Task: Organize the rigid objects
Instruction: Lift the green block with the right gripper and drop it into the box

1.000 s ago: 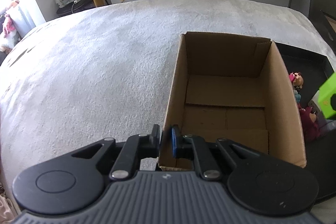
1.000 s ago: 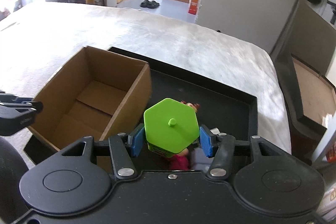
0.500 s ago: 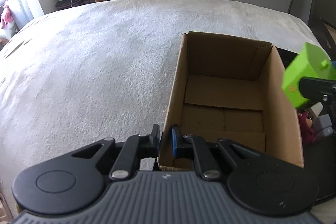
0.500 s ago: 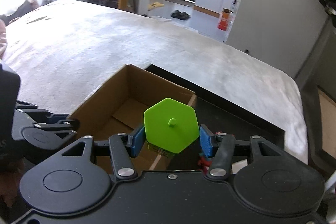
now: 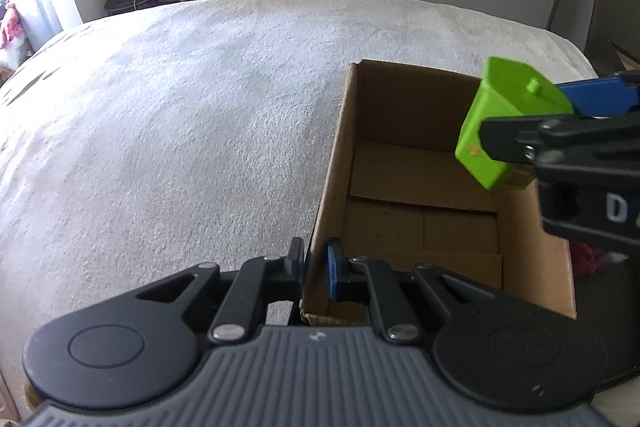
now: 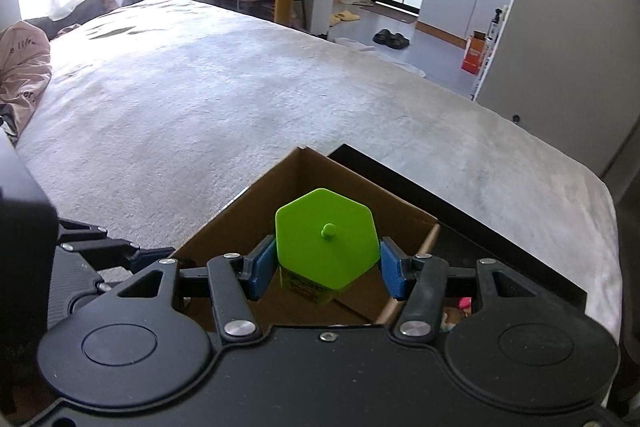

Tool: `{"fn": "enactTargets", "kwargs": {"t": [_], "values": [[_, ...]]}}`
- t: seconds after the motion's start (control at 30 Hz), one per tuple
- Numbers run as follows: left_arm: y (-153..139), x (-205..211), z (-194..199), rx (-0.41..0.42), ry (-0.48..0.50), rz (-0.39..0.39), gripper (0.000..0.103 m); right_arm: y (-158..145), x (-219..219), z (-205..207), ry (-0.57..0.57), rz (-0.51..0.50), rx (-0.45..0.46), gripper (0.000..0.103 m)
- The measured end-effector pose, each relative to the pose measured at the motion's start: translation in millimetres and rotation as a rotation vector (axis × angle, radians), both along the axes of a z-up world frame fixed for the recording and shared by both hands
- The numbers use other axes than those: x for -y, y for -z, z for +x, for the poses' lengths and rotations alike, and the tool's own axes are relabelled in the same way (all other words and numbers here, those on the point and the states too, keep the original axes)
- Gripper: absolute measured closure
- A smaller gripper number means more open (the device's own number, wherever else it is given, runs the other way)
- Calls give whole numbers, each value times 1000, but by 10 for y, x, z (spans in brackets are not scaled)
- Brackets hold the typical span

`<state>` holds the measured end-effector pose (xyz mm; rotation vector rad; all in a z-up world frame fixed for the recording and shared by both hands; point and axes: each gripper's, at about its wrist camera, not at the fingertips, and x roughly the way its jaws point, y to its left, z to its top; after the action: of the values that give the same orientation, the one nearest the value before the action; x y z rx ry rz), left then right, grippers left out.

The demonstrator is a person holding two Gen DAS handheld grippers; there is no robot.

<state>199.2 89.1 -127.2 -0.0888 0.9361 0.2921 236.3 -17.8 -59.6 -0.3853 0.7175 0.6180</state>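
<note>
The cardboard box [image 5: 424, 203] stood on the bed [image 5: 180, 131], its right side over a black tray [image 6: 472, 211]. The visible part of its floor was bare: only the bottom flaps showed, and no item lay on them. On that evidence, nothing had yet been placed inside.

The left gripper [image 5: 316, 271] had its jaws closed on the near-left wall of the box, pinching the cardboard edge between the pads. In my judgement it was steadying the box for loading.

The right gripper [image 6: 326, 267] had its jaws partly open and clamped on a green container [image 6: 326, 247] with a hexagonal lid, one blue pad on each side. In the left wrist view the container [image 5: 504, 131] hung tilted in the air above the right side of the box opening, clear of the walls and floor. It had not been released.

Remaining work, as judged: lower and release the container into the box, then fetch the rest. Small items [image 6: 460, 311], one pink, partly hidden behind the right gripper, lay on the tray beside the box; their number could not be told.

Assessment: the task was at an early stage, with the first delivery under way and not complete.
</note>
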Motion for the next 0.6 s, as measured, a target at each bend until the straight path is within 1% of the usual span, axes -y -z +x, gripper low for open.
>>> {"fn": "enactTargets", "kwargs": {"t": [0.13,0.23,0.27,0.3,0.37,0.5,0.6], "values": [[4,-3,-15,6,3,5,93,30,-37,26,-7,7,-9,50],[3,-9,-11,7,-4,2,92,57,-46,42,-14,39,-14,50],[3,-8,-10,7,-4,3,92,69,-50,51,-10,46,-10,45],[3,-1,-13,7,-4,4,92,80,-53,58,-2,37,-7,42],[8,8,-14,5,3,1,92,86,-30,58,7,31,-5,39],[5,-1,-9,5,-3,4,92,61,88,20,31,53,-19,33],[3,7,-10,3,-1,9,92,53,184,-15,56,61,-24,27]]}}
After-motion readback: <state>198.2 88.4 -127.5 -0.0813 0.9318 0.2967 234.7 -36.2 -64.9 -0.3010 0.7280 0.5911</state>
